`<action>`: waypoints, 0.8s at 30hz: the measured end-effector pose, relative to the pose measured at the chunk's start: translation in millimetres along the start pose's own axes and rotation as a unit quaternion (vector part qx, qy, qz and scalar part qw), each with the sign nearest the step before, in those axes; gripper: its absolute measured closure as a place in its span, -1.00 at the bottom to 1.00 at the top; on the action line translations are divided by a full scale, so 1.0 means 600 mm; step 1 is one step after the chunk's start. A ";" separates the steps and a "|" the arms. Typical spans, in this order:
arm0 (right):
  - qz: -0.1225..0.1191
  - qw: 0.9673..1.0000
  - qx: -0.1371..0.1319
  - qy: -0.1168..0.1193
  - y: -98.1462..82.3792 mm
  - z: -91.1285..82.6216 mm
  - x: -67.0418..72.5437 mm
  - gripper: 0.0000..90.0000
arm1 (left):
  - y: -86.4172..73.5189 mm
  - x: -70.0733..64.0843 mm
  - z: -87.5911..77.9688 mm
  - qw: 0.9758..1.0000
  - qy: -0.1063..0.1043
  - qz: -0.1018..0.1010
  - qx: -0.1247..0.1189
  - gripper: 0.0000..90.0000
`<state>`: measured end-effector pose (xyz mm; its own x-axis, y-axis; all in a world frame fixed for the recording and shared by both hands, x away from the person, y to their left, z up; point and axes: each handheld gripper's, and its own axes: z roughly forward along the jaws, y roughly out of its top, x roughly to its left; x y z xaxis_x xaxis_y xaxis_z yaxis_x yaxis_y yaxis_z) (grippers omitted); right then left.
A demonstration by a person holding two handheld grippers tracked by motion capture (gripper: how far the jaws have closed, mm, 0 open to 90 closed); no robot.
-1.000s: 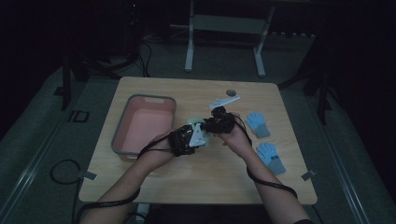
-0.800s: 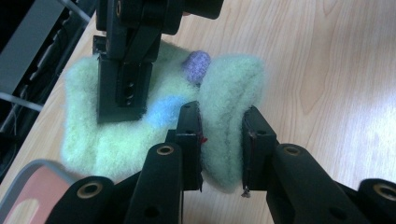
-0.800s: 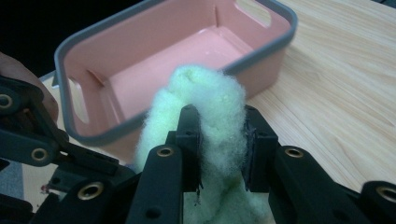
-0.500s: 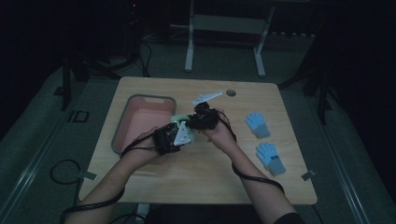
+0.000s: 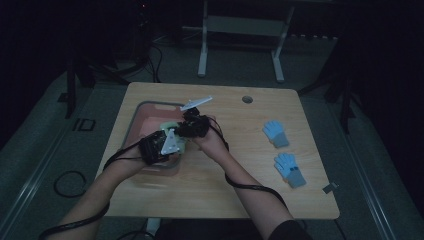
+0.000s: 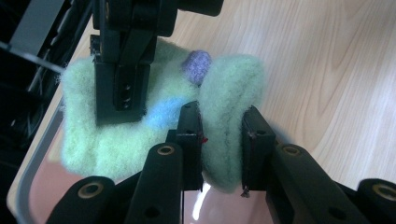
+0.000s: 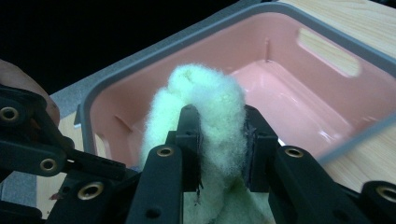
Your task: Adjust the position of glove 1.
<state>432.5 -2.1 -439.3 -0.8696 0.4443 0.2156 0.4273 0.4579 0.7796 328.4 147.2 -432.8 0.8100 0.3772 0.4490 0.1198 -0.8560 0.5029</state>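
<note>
Both sets of fingers are clenched on one pale green fuzzy glove (image 6: 140, 126): the left gripper (image 6: 219, 144) pinches a fold, the right gripper (image 7: 219, 140) another (sharing the load), holding it over the pink bin (image 7: 327, 93) at the surface's (image 5: 240, 165) left.

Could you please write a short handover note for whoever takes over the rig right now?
Left tool: shut on the green glove, gripping a fold of it.
Right tool: shut on the same glove.
Position: both hold the glove above the pink bin, at its near right edge.
Done: glove lifted and brought to the bin.
Left: probably lower and release it inside; two blue gloves lie on the table to the right.
</note>
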 end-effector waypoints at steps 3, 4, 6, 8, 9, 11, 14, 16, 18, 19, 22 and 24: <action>-0.005 1.000 0.000 0.005 0.010 0.021 0.009 0.61 | -0.022 0.009 -0.008 1.000 -0.001 0.001 0.008 0.63; -0.006 1.000 0.001 0.007 0.014 0.028 0.013 0.61 | -0.029 0.012 -0.010 1.000 -0.004 0.005 0.009 0.62; -0.009 1.000 0.003 0.008 0.019 0.041 0.018 0.61 | -0.043 0.020 -0.012 1.000 -0.010 0.013 0.010 0.62; -0.011 1.000 0.006 0.009 0.023 0.053 0.021 0.61 | -0.050 0.023 -0.011 1.000 -0.014 0.020 0.012 0.62; -0.009 1.000 0.007 0.009 0.023 0.057 0.021 0.61 | -0.054 0.026 -0.011 1.000 -0.017 0.023 0.011 0.62; -0.004 1.000 0.013 0.010 0.023 0.068 0.021 0.61 | -0.069 0.035 -0.004 0.999 -0.035 0.026 0.010 0.62; 0.001 1.000 0.020 0.009 0.019 0.079 0.017 0.61 | -0.079 0.037 0.009 0.999 -0.044 0.023 0.009 0.62; 0.004 1.000 0.027 0.010 0.017 0.086 0.012 0.60 | -0.083 0.038 0.021 0.999 -0.045 0.023 0.013 0.62; 0.005 0.999 0.031 0.008 0.015 0.092 0.008 0.60 | -0.086 0.040 0.031 0.998 -0.053 0.019 0.014 0.62; 0.004 0.999 0.032 0.006 0.014 0.095 0.007 0.60 | -0.087 0.041 0.036 0.998 -0.052 0.018 0.015 0.62; 0.009 0.999 0.037 0.003 0.011 0.101 0.001 0.60 | -0.088 0.044 0.048 0.998 -0.060 0.016 0.018 0.62; 0.011 0.999 0.043 0.004 0.009 0.105 -0.004 0.59 | -0.090 0.047 0.054 0.997 -0.068 0.014 0.021 0.62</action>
<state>452.4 47.7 -472.6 -0.8616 0.4491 0.2365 0.4654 0.5129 0.7214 363.2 192.4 -471.3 0.8833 0.3046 0.3564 0.1182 -0.8802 0.4596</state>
